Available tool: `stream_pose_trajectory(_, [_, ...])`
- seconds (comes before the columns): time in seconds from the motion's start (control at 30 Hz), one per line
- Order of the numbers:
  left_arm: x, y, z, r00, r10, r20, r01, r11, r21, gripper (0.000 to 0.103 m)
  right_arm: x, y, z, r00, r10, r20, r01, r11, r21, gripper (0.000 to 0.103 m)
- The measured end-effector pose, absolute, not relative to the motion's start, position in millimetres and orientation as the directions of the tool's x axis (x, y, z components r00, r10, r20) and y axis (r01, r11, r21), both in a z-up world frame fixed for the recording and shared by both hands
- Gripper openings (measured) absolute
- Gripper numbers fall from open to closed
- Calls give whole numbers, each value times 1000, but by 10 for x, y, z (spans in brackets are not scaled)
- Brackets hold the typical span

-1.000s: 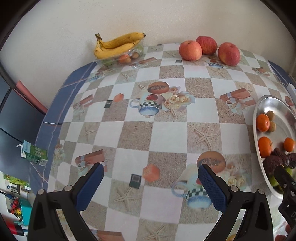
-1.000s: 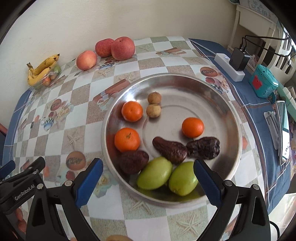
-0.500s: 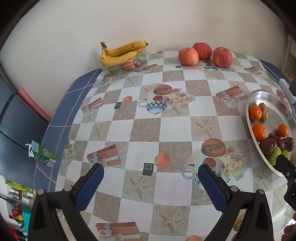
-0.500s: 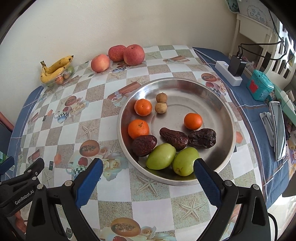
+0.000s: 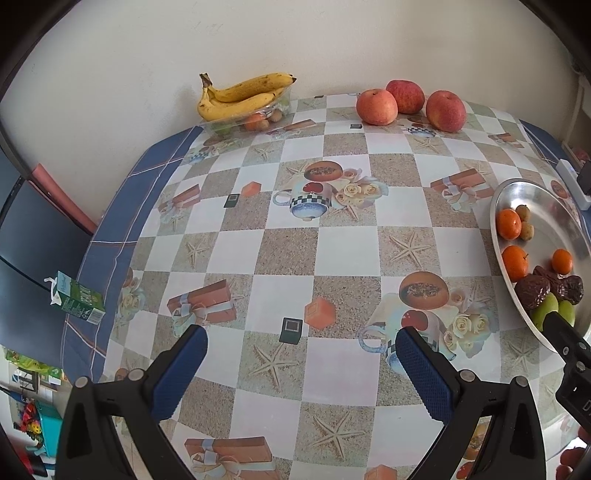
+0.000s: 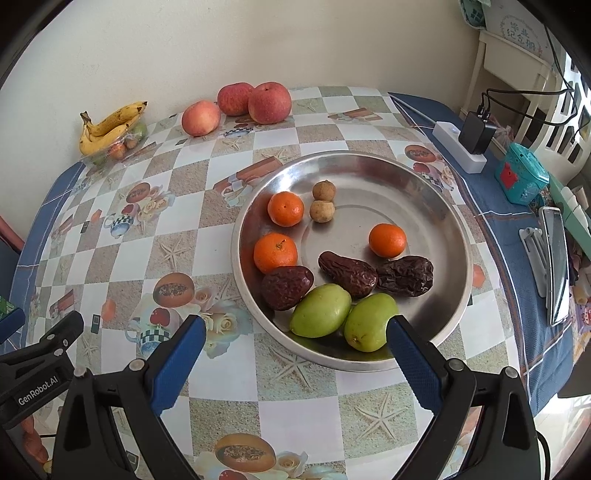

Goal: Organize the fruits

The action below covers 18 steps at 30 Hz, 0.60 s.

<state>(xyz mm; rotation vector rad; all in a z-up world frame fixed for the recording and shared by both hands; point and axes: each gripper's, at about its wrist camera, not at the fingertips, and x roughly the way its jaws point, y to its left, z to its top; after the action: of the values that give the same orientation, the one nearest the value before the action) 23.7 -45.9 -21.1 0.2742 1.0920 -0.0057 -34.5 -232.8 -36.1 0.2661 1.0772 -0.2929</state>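
Jaws gape on both grippers above tablecloth point(image 5: 288, 236) beside tray point(image 6: 436, 206).

metal dish point(image 5: 499, 206): in the left wrist view its right side runs out of the picture's edge, and a black gripper part covers its near rim.
green fruits point(image 5: 546, 309): in the left wrist view mostly hidden behind the dates and that black part.
clear container point(image 5: 236, 123) under the bananas point(image 5: 243, 96): its small fruits are too blurred to name.
green carton point(image 5: 75, 298): print too small to read.
phone point(image 6: 556, 266): seen nearly edge-on at the right wrist view's side; screen unreadable.
framed sign point(image 6: 517, 33): characters too small to make out, top cut off.
floor clutter point(image 5: 31, 424): lower left corner, blurred.
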Motion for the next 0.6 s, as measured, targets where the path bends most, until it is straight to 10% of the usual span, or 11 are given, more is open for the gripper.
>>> stream_pose_trajectory(0.6, [267, -399, -230, 446, 133, -885, 112, 973, 203, 103, -329, -2337, -405, 421, -116, -900, 357, 933, 46, 98])
